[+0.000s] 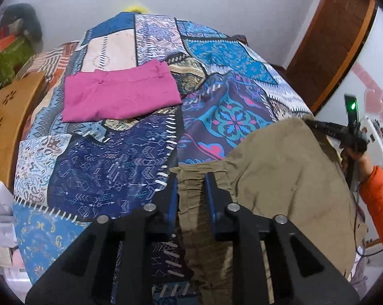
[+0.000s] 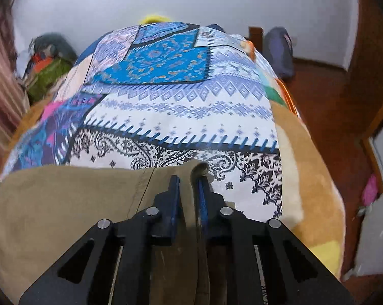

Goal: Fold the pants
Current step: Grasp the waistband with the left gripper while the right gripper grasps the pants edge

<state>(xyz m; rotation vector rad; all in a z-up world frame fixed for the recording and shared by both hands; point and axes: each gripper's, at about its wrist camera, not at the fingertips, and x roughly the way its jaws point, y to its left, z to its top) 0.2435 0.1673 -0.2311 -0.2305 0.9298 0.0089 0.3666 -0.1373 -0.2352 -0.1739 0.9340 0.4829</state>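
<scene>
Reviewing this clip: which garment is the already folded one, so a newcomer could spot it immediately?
Start from the patchwork bedspread covering the bed. Toward its far side lies the pink garment, folded into a flat rectangle and touched by neither gripper. Unlike the khaki pants at the near edge, it is bright magenta and lies alone.

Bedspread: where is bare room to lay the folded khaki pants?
Free: the dark blue patch of the patchwork bedspread between the folded pink pants and the khaki pants; also the white paisley area beyond the khaki edge. Crowded: the near edge, where both tongs grip khaki fabric.
</scene>
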